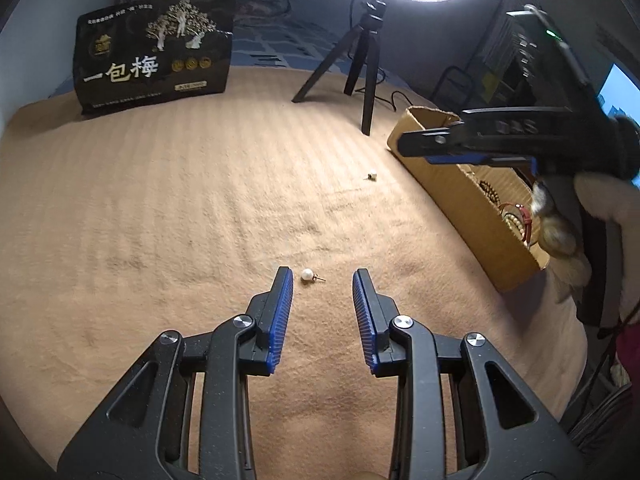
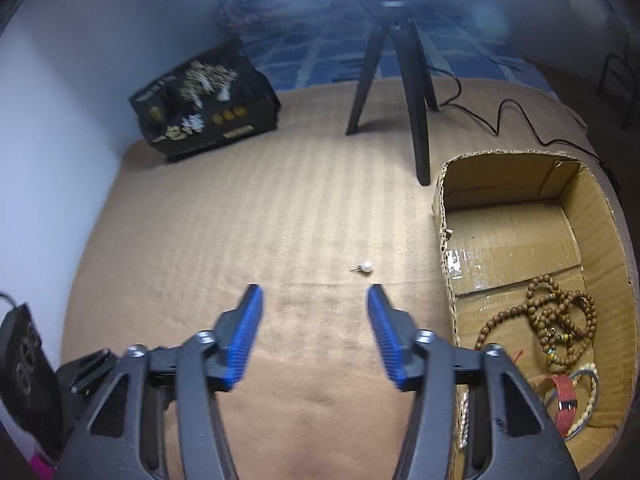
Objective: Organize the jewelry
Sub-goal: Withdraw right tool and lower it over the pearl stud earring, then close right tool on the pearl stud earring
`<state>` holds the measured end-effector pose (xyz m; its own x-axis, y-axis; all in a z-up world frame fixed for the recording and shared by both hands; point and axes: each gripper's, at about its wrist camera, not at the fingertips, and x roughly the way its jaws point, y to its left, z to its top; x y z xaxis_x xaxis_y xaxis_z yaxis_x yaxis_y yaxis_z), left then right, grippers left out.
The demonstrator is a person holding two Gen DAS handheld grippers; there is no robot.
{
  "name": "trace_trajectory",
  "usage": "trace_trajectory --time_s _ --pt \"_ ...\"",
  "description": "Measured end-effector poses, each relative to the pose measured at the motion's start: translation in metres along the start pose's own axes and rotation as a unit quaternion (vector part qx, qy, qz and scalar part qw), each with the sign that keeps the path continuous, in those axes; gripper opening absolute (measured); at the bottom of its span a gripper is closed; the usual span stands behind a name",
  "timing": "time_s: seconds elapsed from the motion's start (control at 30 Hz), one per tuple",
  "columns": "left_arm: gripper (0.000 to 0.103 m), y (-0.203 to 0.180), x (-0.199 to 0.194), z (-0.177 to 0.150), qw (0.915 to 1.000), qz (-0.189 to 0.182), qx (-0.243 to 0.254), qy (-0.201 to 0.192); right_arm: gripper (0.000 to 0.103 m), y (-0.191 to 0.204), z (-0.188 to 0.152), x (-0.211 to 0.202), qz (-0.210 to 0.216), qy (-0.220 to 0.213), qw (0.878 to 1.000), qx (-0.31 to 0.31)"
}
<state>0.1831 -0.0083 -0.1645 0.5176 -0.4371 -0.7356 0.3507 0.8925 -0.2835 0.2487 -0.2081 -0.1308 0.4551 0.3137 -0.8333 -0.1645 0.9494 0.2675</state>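
A pearl stud earring lies on the tan cloth just ahead of my open left gripper, close to its left fingertip. A second pearl earring lies farther off, near the cardboard box. In the right wrist view that earring lies just beyond my open, empty right gripper. The box at the right holds brown bead strands and bangles. The right gripper also shows in the left wrist view, above the box.
A black printed bag stands at the back left by the wall. A black tripod with a ring light stands at the back, its cable trailing right. A black device sits at the left edge.
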Motion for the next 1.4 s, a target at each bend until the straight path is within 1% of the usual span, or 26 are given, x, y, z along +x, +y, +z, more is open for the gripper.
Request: trace_trajectory --time_s 0.17,0.27,0.4,0.5,0.7,0.9,0.97,1.1,1.2,1.4 --pt "0.031 -0.004 0.011 -0.001 0.9999 0.0 0.01 -0.003 0.045 0.001 0.004 0.022 -0.023 0.02 1.0 -0.006" --pt "0.031 -0.007 0.018 -0.001 0.9998 0.006 0.021 -0.004 0.044 0.002 0.008 0.032 -0.043 0.023 0.999 -0.012" --pt "0.031 -0.013 0.028 -0.001 0.9992 0.014 0.038 0.003 0.042 -0.002 0.012 0.039 -0.054 0.025 0.998 -0.011" --pt "0.031 -0.014 0.037 -0.001 0.9987 0.021 0.046 0.008 0.038 -0.002 0.015 0.043 -0.062 0.028 0.998 -0.017" --pt "0.031 -0.012 0.047 -0.001 0.9987 0.025 0.043 0.011 0.038 0.001 0.02 0.052 -0.064 0.036 0.997 -0.025" --pt "0.031 -0.012 0.05 -0.001 0.9987 0.025 0.042 0.014 0.035 0.003 0.02 0.061 -0.08 0.042 0.995 -0.038" --pt "0.027 -0.01 0.051 -0.001 0.9987 0.026 0.04 0.015 0.035 0.004 0.02 0.064 -0.084 0.045 0.995 -0.041" --pt "0.027 -0.008 0.051 0.001 0.9989 0.023 0.039 0.015 0.034 0.006 0.019 0.07 -0.101 0.048 0.992 -0.055" --pt "0.027 -0.008 0.053 0.001 0.9988 0.023 0.041 0.015 0.034 0.007 0.018 0.075 -0.106 0.053 0.991 -0.057" --pt "0.026 -0.008 0.054 0.0 0.9987 0.022 0.043 0.013 0.03 0.007 0.017 0.083 -0.111 0.056 0.99 -0.058"
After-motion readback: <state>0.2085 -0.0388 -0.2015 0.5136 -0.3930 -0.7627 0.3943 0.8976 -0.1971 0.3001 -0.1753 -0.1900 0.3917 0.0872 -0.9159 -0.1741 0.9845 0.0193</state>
